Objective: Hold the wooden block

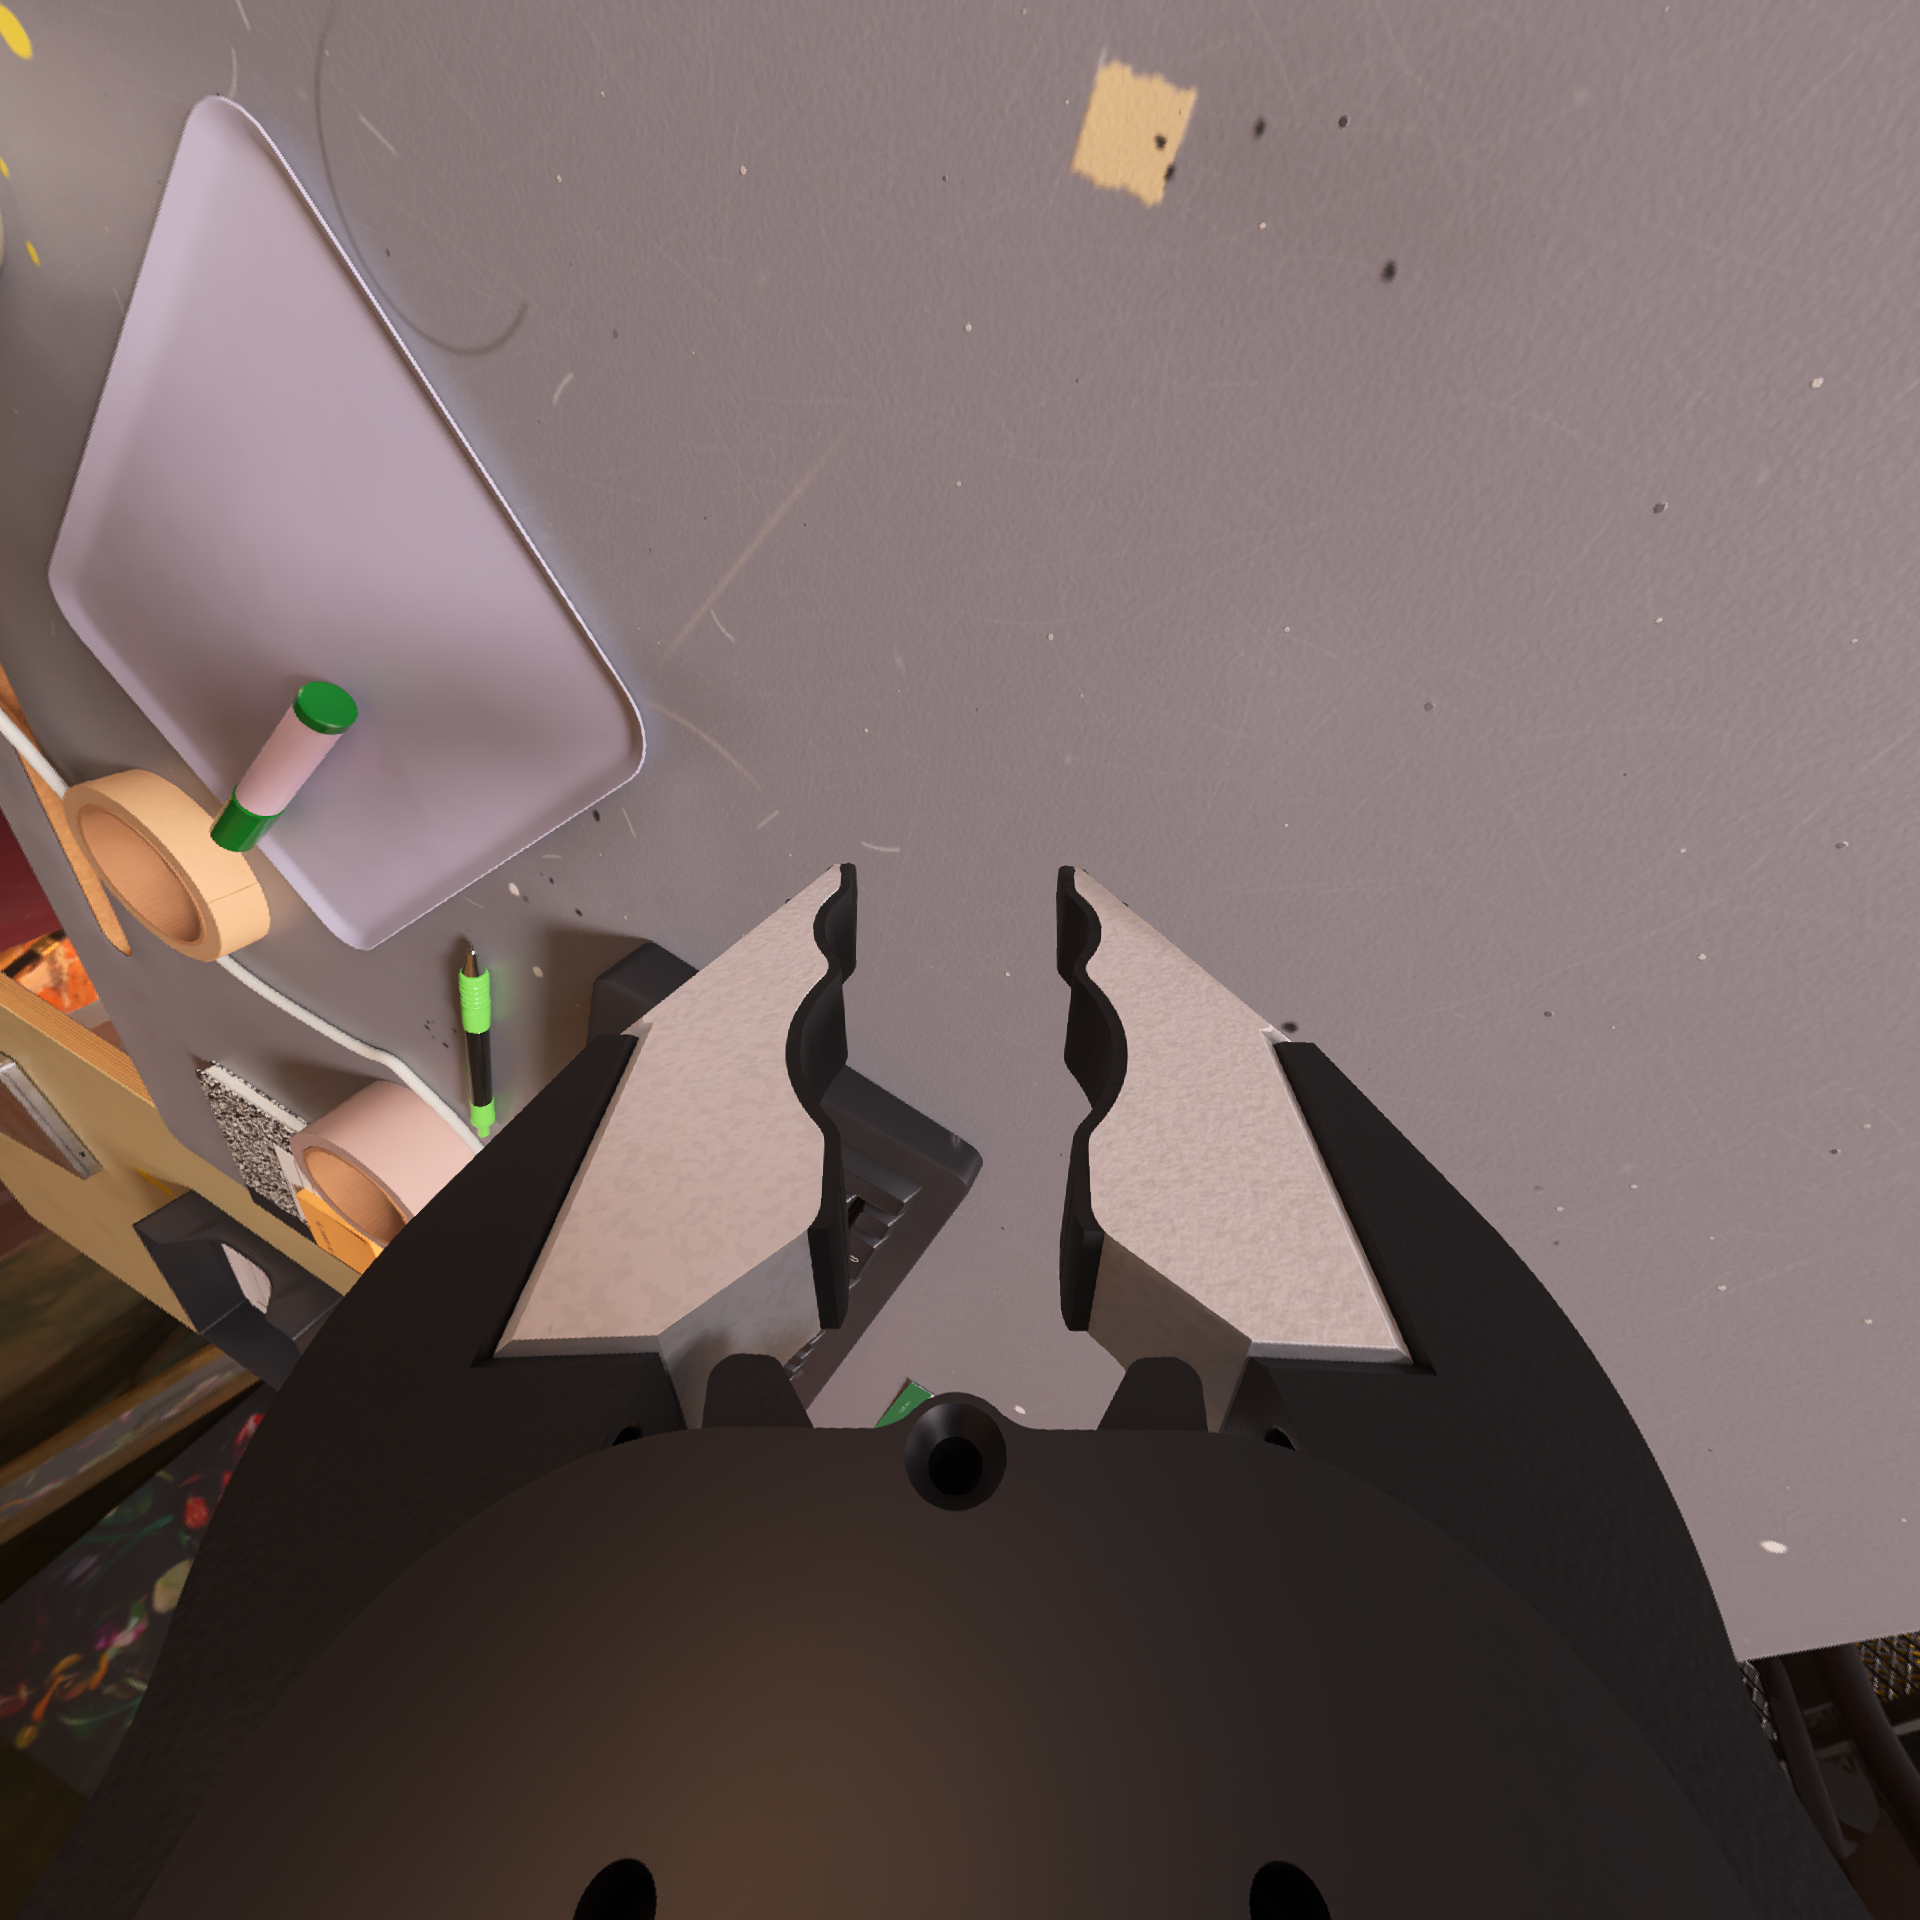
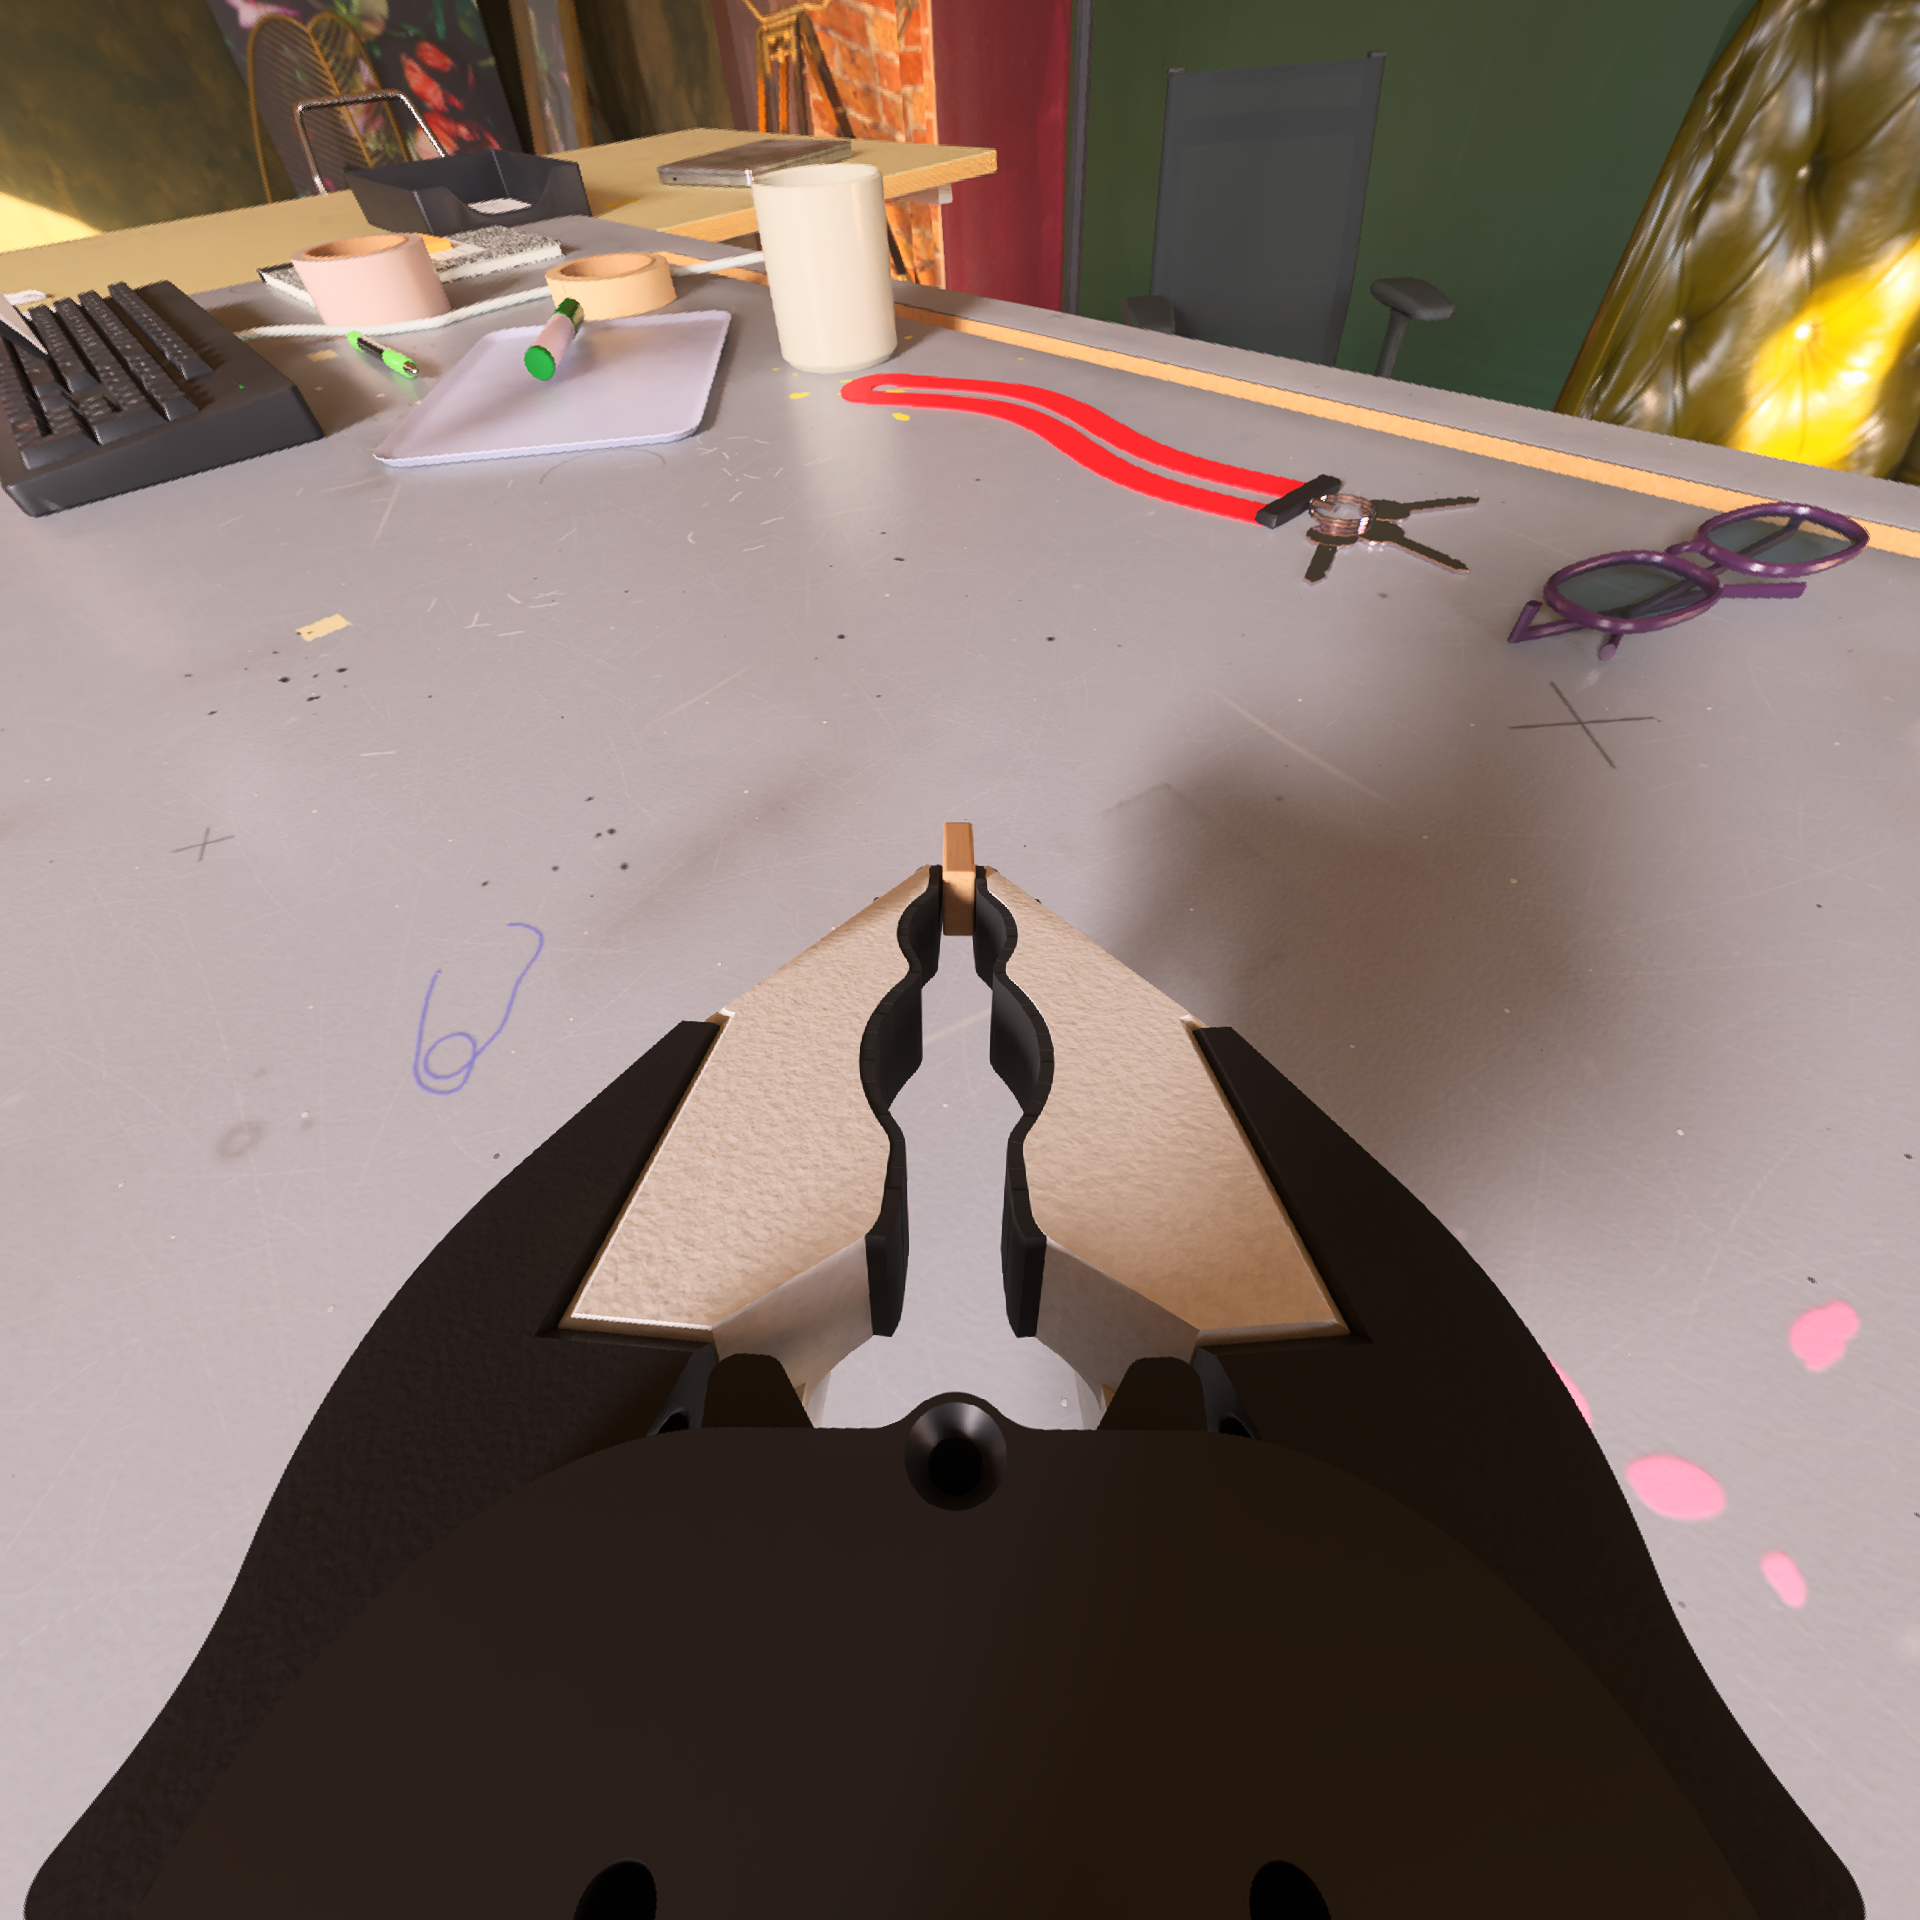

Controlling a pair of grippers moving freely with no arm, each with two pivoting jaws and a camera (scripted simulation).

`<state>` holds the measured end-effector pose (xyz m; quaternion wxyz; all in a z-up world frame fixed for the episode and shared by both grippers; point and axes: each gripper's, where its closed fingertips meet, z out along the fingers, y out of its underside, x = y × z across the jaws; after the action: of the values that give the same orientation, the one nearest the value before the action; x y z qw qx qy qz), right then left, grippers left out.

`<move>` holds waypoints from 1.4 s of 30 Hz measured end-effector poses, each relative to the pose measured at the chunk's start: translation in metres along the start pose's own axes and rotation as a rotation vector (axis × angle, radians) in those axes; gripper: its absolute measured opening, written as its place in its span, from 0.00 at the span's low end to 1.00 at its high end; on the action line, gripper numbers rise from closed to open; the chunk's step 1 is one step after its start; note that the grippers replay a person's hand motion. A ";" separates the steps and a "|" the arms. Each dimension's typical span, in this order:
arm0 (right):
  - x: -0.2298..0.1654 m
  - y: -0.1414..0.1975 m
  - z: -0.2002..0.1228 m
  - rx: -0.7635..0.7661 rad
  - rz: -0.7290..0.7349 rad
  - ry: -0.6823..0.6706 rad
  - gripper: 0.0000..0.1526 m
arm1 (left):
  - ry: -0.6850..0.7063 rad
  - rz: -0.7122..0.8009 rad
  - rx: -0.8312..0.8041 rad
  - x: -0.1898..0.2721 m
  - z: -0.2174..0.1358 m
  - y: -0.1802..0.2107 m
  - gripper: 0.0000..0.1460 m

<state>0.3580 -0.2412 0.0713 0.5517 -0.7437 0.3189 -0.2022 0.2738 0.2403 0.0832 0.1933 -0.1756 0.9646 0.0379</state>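
In the right wrist view, my right gripper [image 2: 958, 883] is shut on a small thin wooden block [image 2: 958, 868]. The block stands upright between the fingertips and sticks out a little beyond them, above the grey table [image 2: 935, 675]. In the left wrist view, my left gripper [image 1: 956, 883] is open and empty, looking down at bare grey table [image 1: 1143, 520]. The wooden block does not show in the left wrist view.
A white tray [image 2: 623, 400] [image 1: 312, 520] holds a green-capped marker [image 2: 551, 338] [image 1: 286, 764]. Near it lie tape rolls [image 2: 613, 283] [image 1: 166, 862], a green pen [image 2: 382, 353] [image 1: 476, 1039], a keyboard [image 2: 114, 384] and a cream cup [image 2: 826, 265]. A red lanyard with keys [image 2: 1351, 520] and purple glasses [image 2: 1694, 566] lie on the right.
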 end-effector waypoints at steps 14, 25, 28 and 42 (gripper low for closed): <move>-0.001 0.003 0.001 -0.011 -0.009 -0.013 0.03 | -0.035 -0.094 0.140 -0.017 -0.013 -0.011 0.34; 0.006 0.015 0.006 -0.041 -0.018 0.003 0.03 | 0.071 -0.061 0.215 -0.015 0.003 -0.014 0.44; 0.008 0.017 0.009 -0.049 0.025 0.004 0.03 | 0.089 -0.037 0.231 -0.012 0.008 -0.019 0.45; 0.010 0.018 0.012 -0.057 0.056 0.003 0.03 | 0.122 0.135 0.091 0.022 0.031 -0.024 0.44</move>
<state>0.3684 -0.2437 0.0498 0.5352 -0.7496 0.3461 -0.1786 0.2744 0.2150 0.0456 0.1388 -0.1034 0.9849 -0.0037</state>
